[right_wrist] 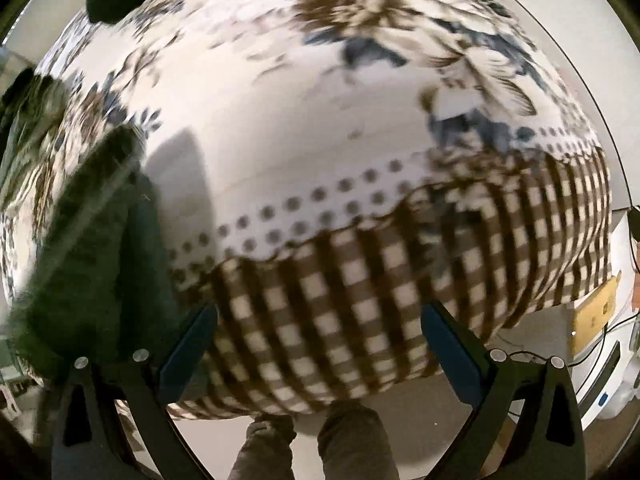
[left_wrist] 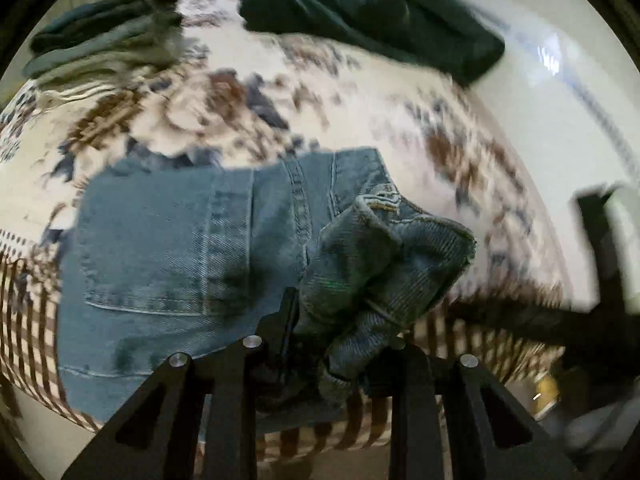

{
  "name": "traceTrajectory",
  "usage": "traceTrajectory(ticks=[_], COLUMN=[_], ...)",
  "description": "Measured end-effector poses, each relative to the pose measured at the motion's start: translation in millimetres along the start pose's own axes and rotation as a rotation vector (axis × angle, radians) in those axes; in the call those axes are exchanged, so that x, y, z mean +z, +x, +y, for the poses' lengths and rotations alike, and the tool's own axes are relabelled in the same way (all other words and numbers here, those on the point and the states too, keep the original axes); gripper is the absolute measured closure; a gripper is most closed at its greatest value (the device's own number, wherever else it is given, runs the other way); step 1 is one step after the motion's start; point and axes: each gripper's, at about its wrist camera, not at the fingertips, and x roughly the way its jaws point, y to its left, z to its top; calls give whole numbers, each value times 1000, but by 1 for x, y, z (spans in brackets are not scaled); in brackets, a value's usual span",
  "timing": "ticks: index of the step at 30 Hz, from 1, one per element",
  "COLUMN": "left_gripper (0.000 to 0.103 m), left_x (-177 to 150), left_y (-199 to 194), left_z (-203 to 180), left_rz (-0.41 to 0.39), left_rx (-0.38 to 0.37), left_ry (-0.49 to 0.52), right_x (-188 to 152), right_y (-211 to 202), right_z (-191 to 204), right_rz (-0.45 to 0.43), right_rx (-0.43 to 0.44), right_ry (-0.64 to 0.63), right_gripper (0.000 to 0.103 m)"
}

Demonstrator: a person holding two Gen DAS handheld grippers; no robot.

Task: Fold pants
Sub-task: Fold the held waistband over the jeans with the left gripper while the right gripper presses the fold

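We see a round table draped in a white cloth with blue-and-brown flowers and a brown checked border filling both views. On it, from the left wrist view, the folded blue denim pants lie at nine o'clock of the left gripper, whose black jaws are clenched on a bunched denim fold rising toward one o'clock. A dark green folded garment sits at twelve o'clock, a grey-green stack at ten. Our right gripper hangs above the checked border, blue-padded fingers spread wide, grasping nothing; a blurred dark green cloth lies at nine o'clock.
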Motion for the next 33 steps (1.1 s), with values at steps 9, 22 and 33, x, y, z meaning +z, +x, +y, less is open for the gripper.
traceTrajectory(ticks=[9, 22, 33], left_gripper=[79, 19, 19], left_x=[8, 47, 92], left_y=[20, -50, -27], left_z=[-15, 27, 199], left_rz=[116, 183, 129], left_rx=[101, 85, 320], left_ry=[25, -119, -378], right_x=[14, 42, 36], right_y=[3, 4, 102], right_z=[-23, 12, 74], right_rz=[11, 80, 321], right_rx=[68, 465, 484], right_ry=[14, 60, -17], right_gripper=[0, 0, 52])
